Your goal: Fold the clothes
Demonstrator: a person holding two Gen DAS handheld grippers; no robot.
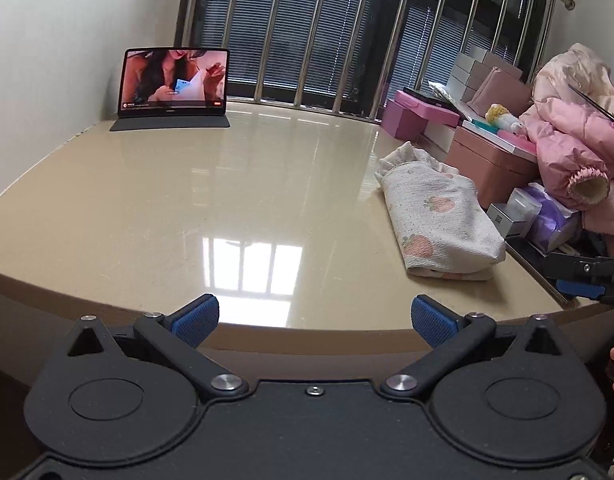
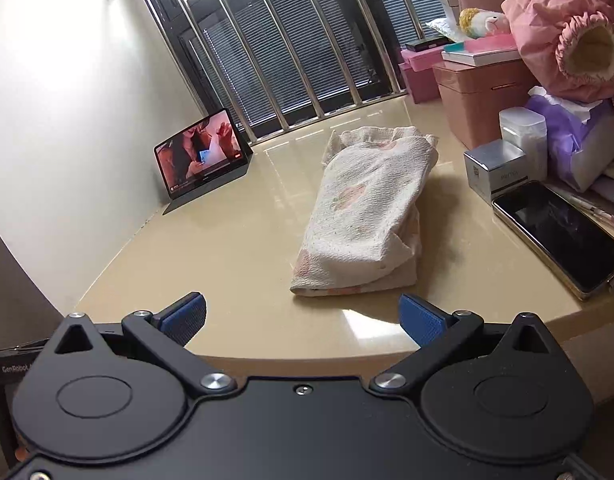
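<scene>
A folded white garment with pink strawberry prints (image 1: pixel 441 216) lies on the beige table (image 1: pixel 187 200), toward its right side. It also shows in the right wrist view (image 2: pixel 367 208), just ahead of my right gripper (image 2: pixel 303 320). My right gripper is open and empty at the table's front edge. My left gripper (image 1: pixel 314 320) is open and empty at the front edge, well left of the garment. The right gripper also shows at the right edge of the left wrist view (image 1: pixel 587 276).
A tablet (image 1: pixel 175 84) playing video stands at the back left by the wall. Pink boxes (image 1: pixel 491 160), a pink jacket (image 1: pixel 579 136), small boxes (image 2: pixel 503 168) and a phone (image 2: pixel 559 236) crowd the right side. A barred window (image 1: pixel 347 28) runs behind.
</scene>
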